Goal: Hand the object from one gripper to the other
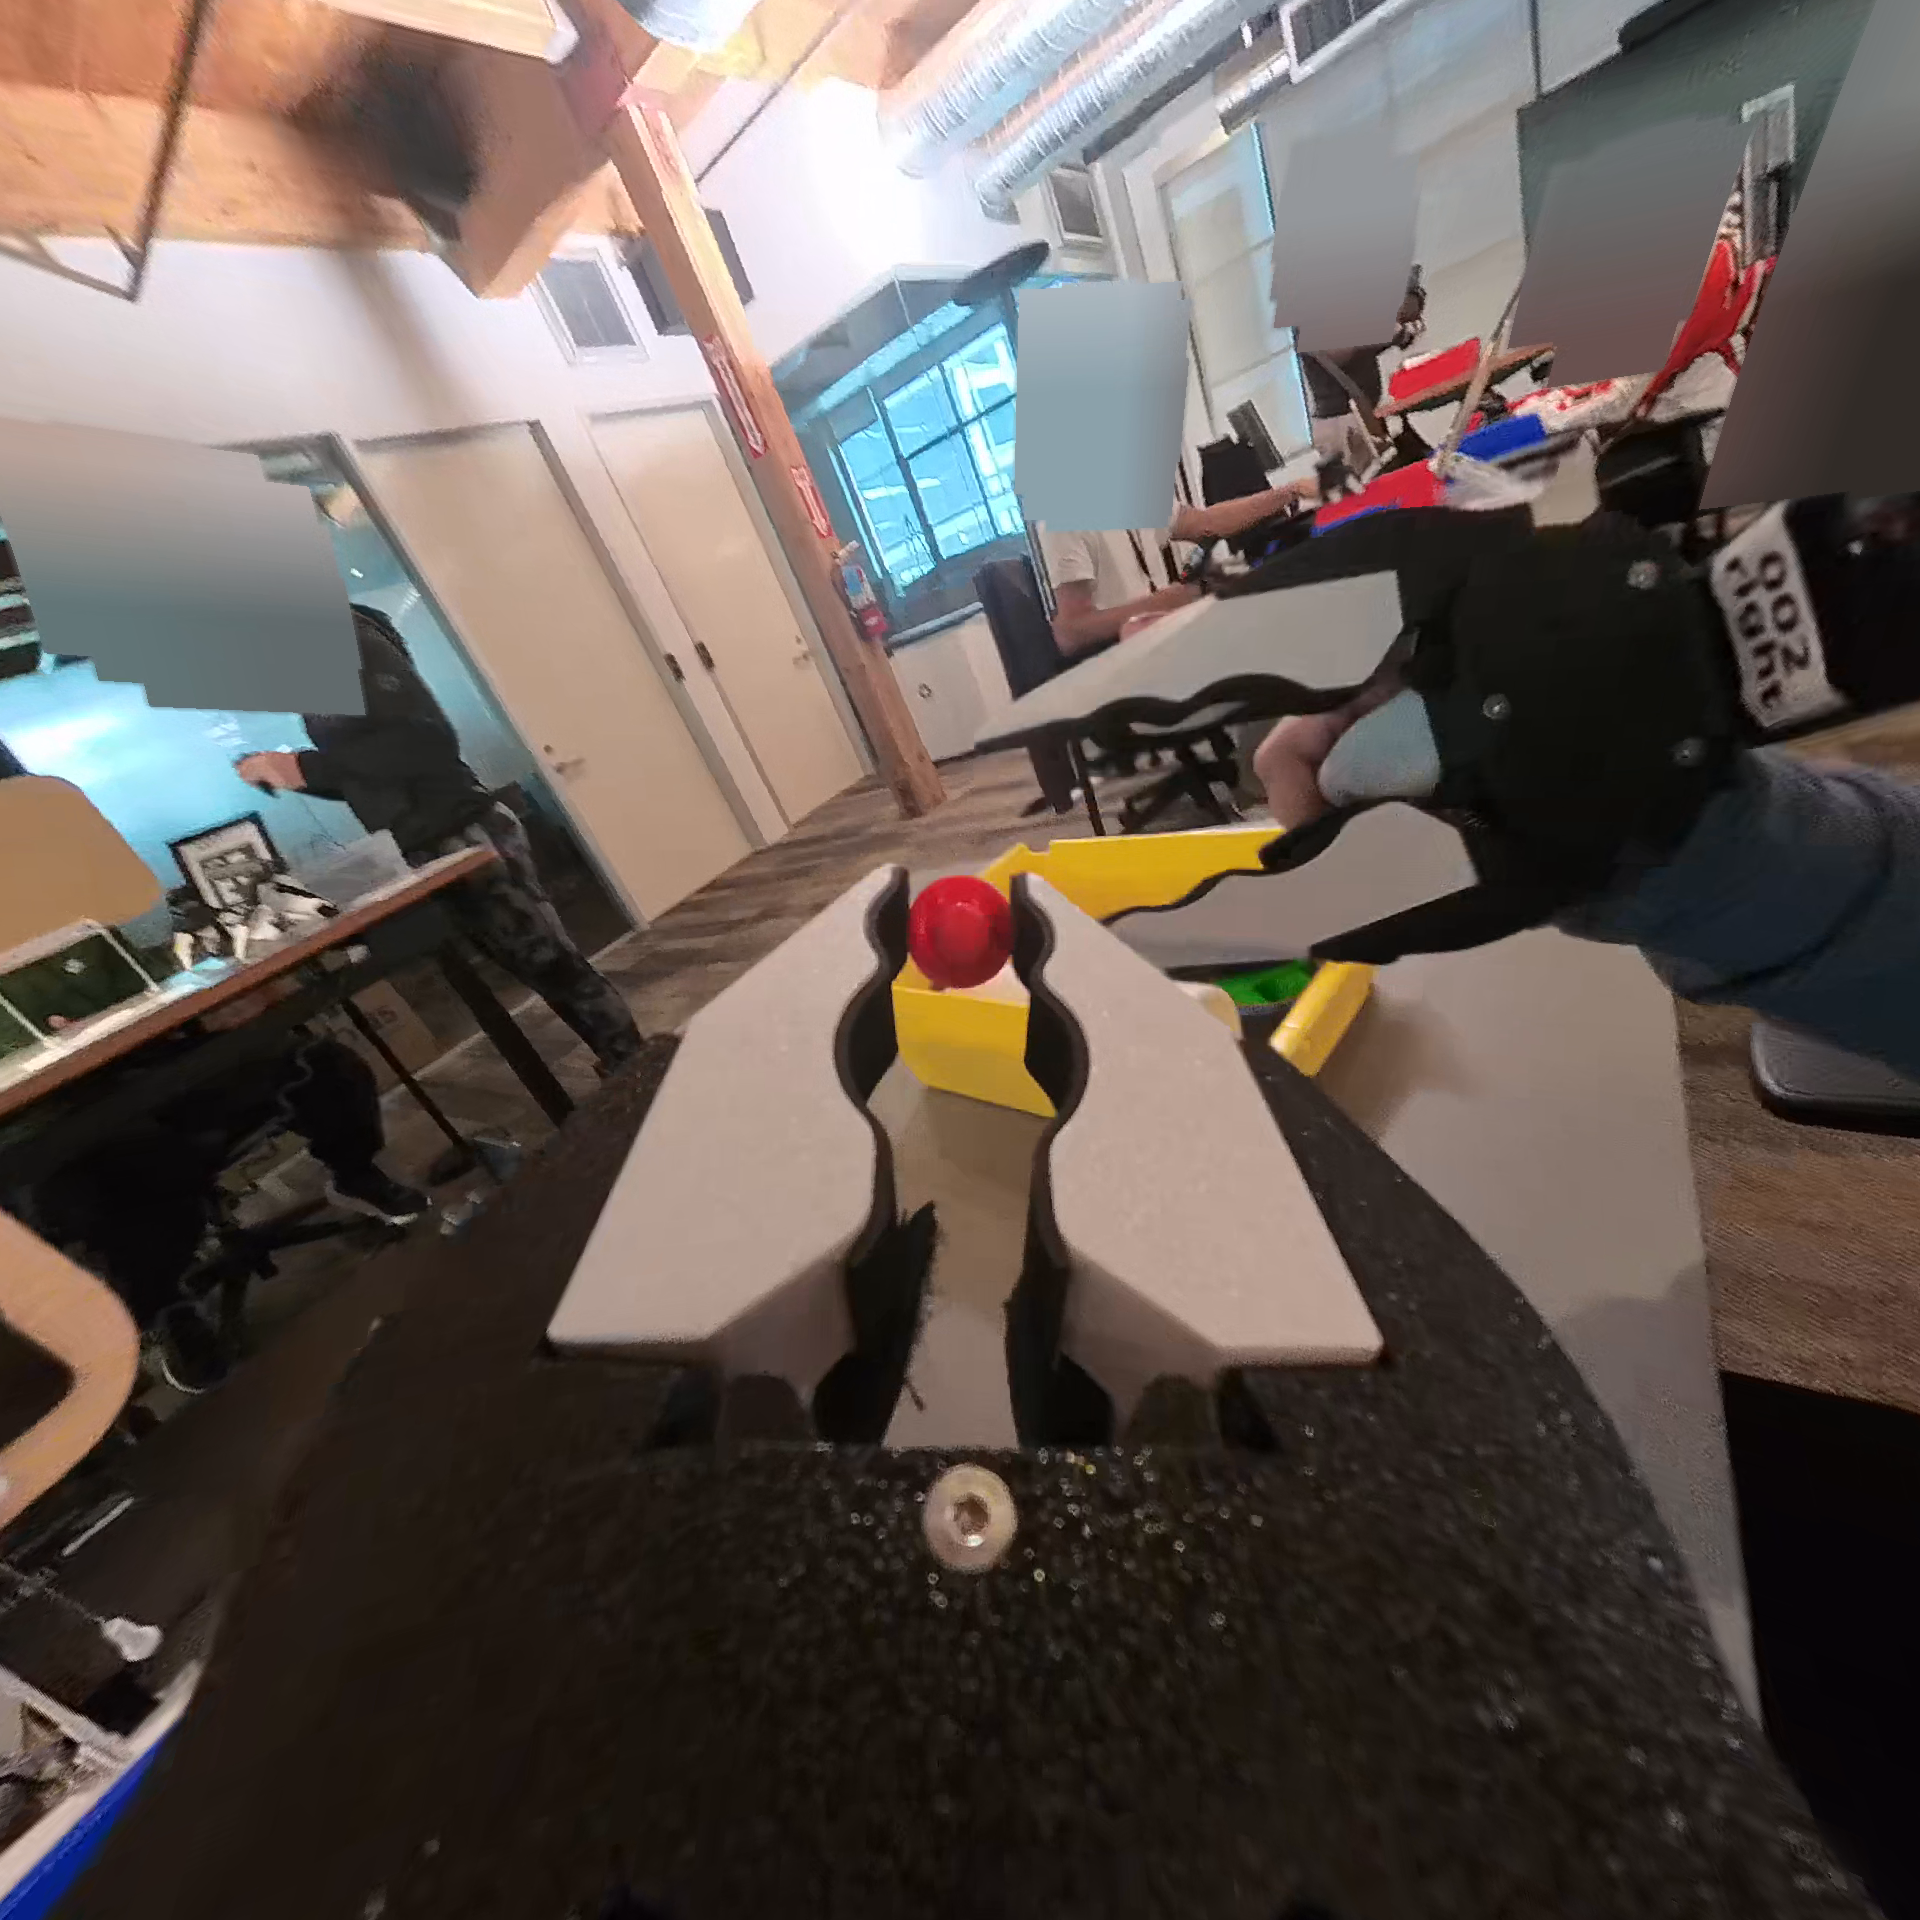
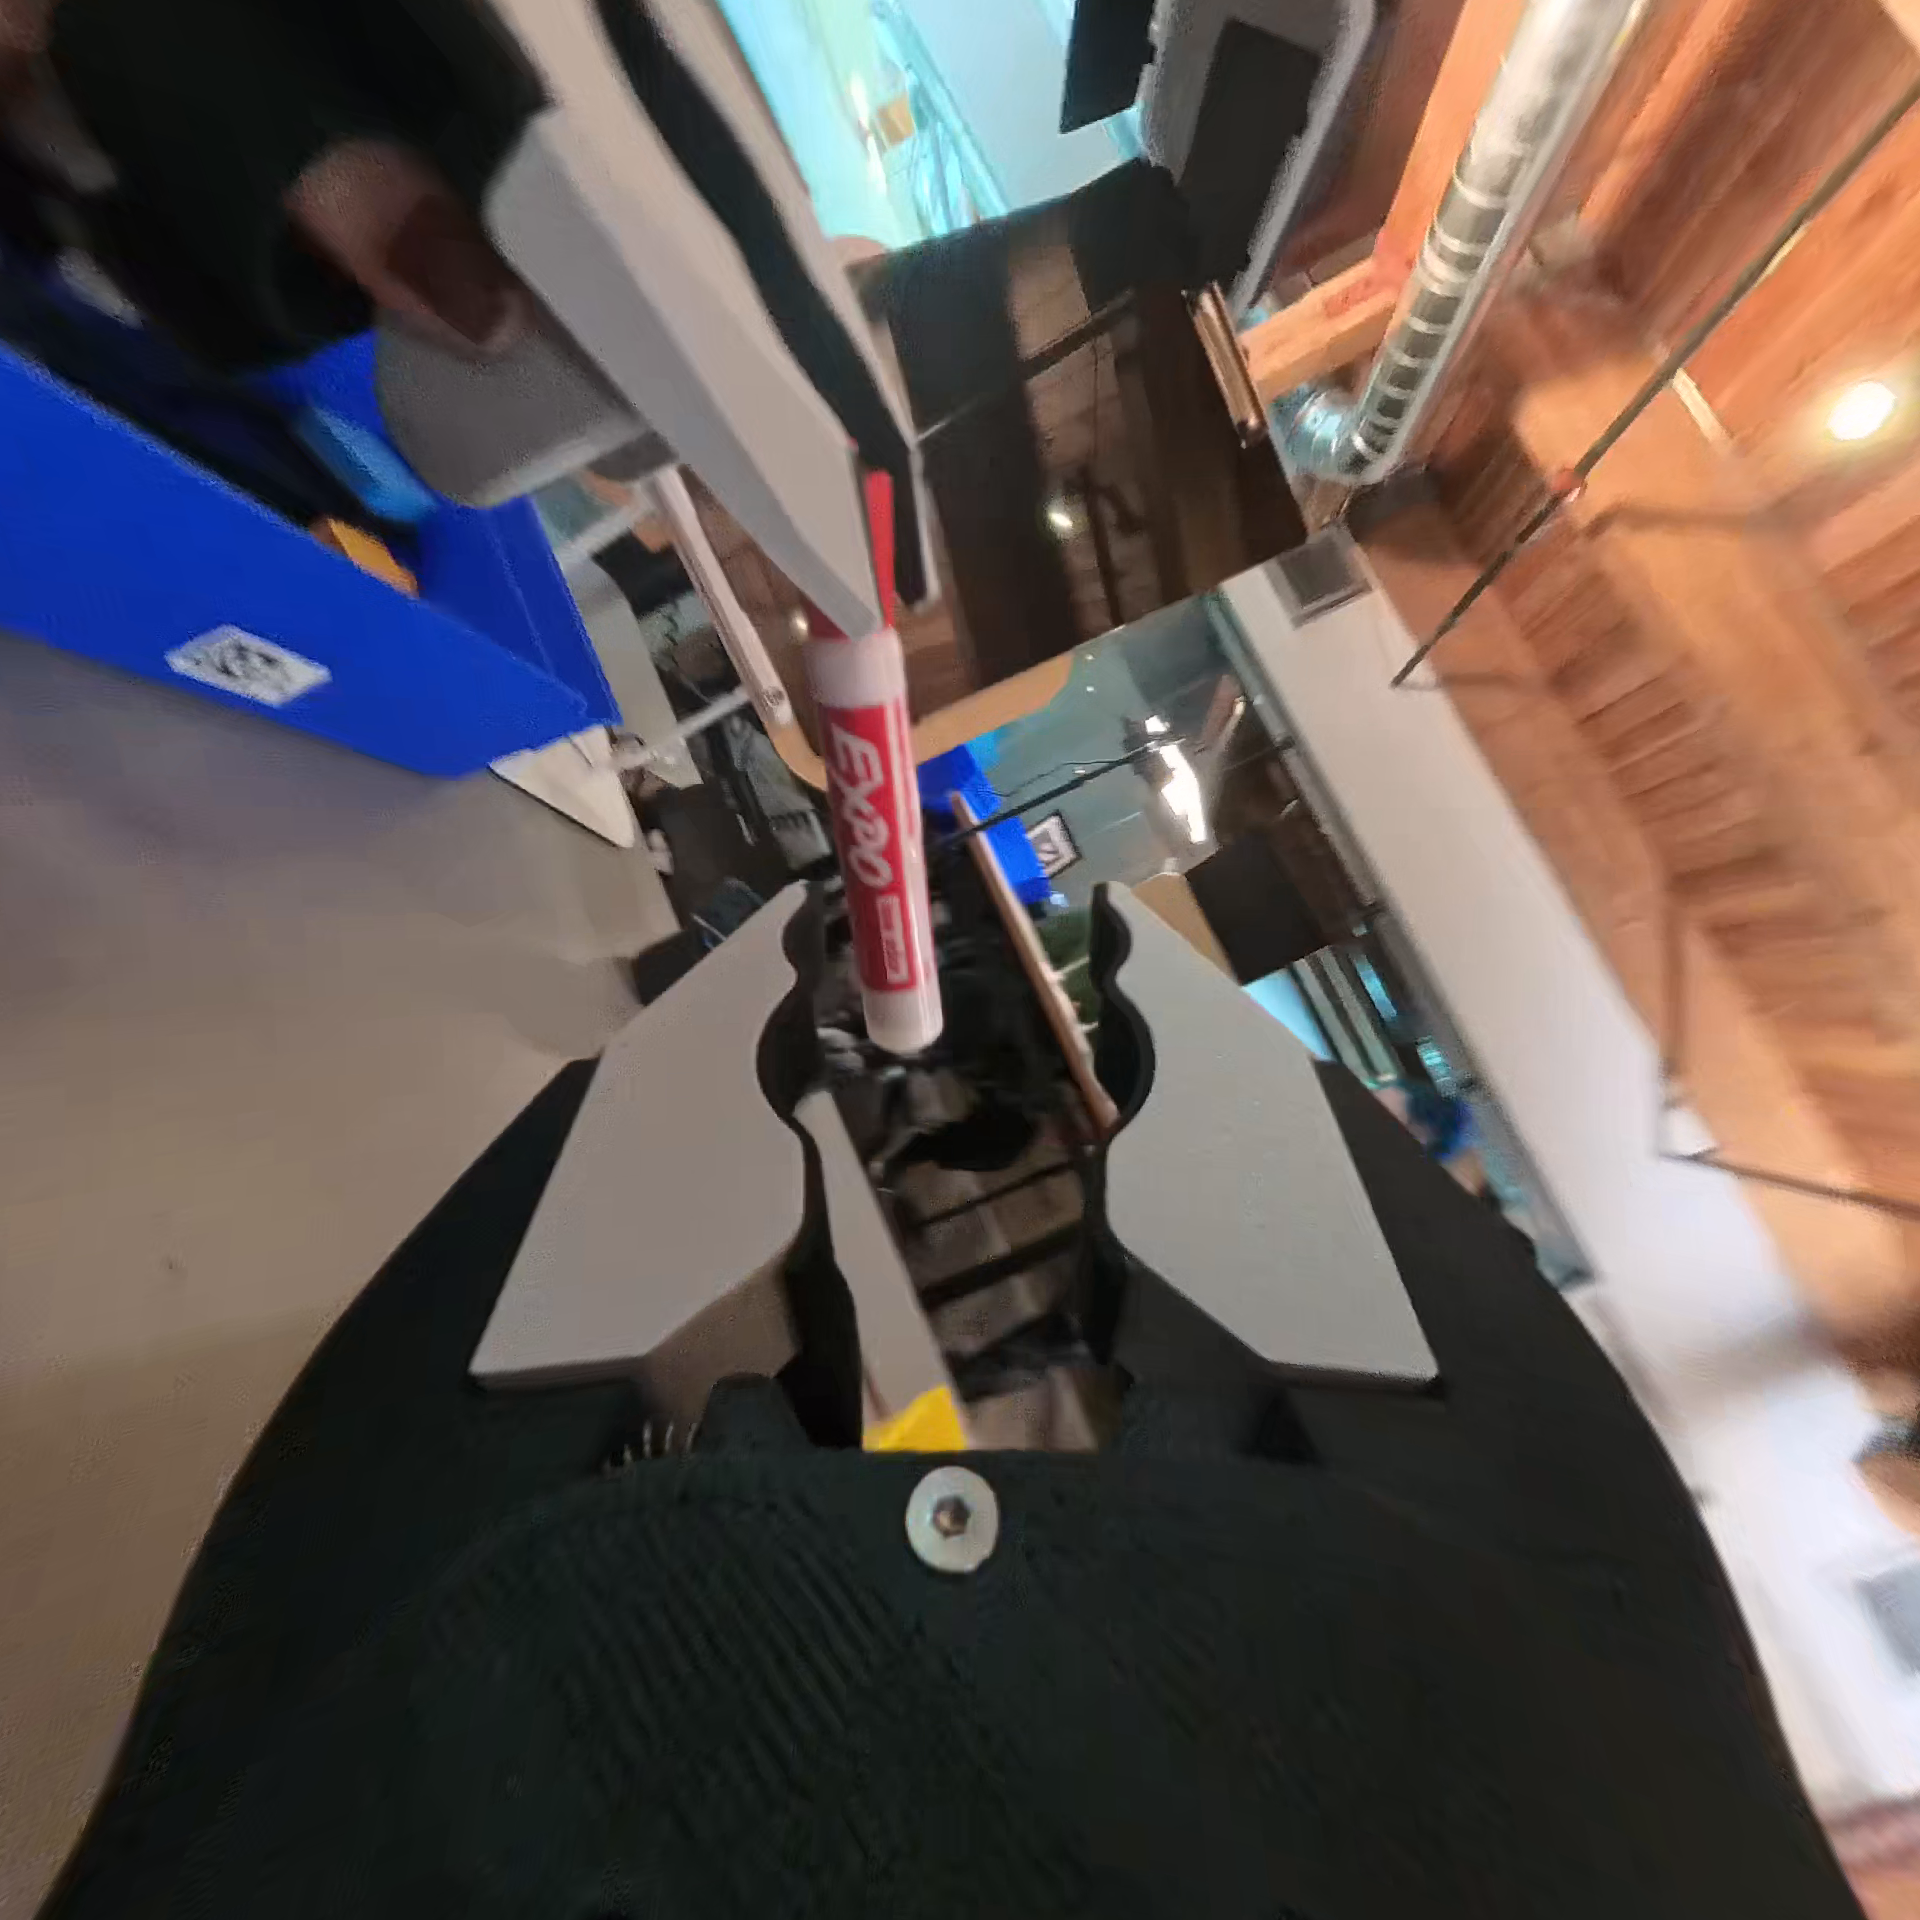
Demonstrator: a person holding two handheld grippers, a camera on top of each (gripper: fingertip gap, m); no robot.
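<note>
A red and white marker hangs from my left gripper, which is shut on its red capped end. In the left wrist view I see the marker end-on as a red round tip pinched between the grey fingertips of the left gripper. My right gripper is open. The marker's free white end sits between its fingertips, close to the left finger, with a gap to the right one. In the left wrist view the right gripper comes in from the right with its jaws apart.
A yellow bin holding a green thing stands on the grey table just beyond the left gripper. A blue bin lies at the left of the right wrist view. People stand or sit at desks behind.
</note>
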